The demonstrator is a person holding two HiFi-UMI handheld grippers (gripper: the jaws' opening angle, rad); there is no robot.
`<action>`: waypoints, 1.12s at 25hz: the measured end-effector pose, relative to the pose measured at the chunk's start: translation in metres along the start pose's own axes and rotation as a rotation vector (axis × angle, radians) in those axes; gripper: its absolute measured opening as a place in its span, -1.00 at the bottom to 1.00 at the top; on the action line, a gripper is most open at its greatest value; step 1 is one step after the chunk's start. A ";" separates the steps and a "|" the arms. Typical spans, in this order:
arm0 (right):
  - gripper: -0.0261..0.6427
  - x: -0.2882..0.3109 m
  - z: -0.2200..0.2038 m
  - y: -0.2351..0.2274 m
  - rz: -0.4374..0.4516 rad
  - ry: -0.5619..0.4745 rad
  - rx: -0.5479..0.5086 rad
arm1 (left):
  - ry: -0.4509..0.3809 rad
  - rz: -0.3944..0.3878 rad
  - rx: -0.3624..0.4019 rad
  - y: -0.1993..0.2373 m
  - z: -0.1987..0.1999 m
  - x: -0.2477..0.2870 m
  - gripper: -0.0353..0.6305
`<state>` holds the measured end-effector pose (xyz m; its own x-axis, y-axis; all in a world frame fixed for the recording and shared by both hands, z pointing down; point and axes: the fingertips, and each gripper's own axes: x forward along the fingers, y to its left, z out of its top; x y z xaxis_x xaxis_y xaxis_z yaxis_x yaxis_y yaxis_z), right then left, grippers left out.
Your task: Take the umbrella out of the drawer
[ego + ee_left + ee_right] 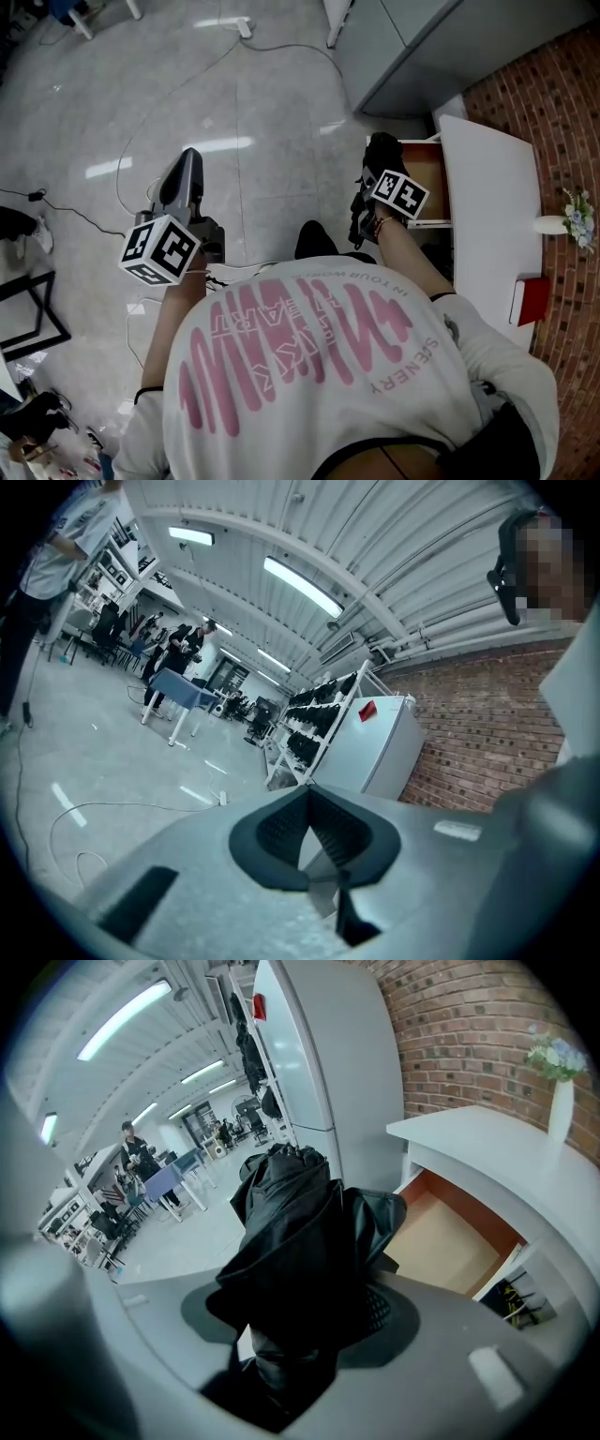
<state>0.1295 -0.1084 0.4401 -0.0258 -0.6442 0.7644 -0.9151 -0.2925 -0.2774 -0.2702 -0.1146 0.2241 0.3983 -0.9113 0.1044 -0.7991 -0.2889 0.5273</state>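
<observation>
Right hand-held gripper (302,1309): clenched on folded black umbrella (291,1227), near the open, wood-lined drawer (448,1241) of white bench (506,1152). Left hand-held gripper (309,827): pads together, nothing between.

The black folded umbrella (286,1232) is swallowed at its lower end between the jaws of the right gripper (300,1321), whose pads (382,1309) are mostly smothered by fabric (its handle cannot be made out). From the head camera, the open drawer (431,178) is partly screened by that gripper's marker cube (401,194). Distant people (178,649) are too small to be told apart.
</observation>
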 end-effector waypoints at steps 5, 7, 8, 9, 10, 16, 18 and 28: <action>-0.15 -0.007 0.009 0.037 0.068 -0.048 -0.005 | -0.019 -0.007 0.007 0.007 0.011 -0.009 -0.88; -0.15 -0.011 0.012 0.052 0.092 -0.064 -0.014 | -0.025 -0.018 0.014 0.008 0.015 -0.014 -0.88; -0.15 -0.013 0.014 0.059 0.104 -0.072 -0.017 | -0.026 -0.026 0.022 0.007 0.017 -0.016 -0.88; -0.15 -0.015 0.017 0.066 0.118 -0.081 -0.020 | -0.025 -0.033 0.032 0.005 0.018 -0.018 -0.88; -0.15 -0.017 0.019 0.072 0.131 -0.089 -0.022 | -0.024 -0.036 0.040 0.005 0.019 -0.020 -0.88; -0.15 -0.033 0.030 0.109 0.212 -0.138 -0.049 | -0.034 -0.033 0.032 0.007 0.025 -0.030 -0.88; -0.15 -0.041 0.035 0.118 0.240 -0.156 -0.049 | -0.040 -0.038 0.035 0.004 0.029 -0.034 -0.88; -0.15 -0.088 0.058 0.169 0.375 -0.273 -0.075 | -0.067 -0.089 0.071 -0.014 0.047 -0.046 -0.88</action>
<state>0.0004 -0.1419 0.2920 -0.2629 -0.8610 0.4355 -0.8894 0.0413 -0.4552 -0.2982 -0.0825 0.1722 0.4400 -0.8980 0.0020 -0.7927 -0.3874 0.4706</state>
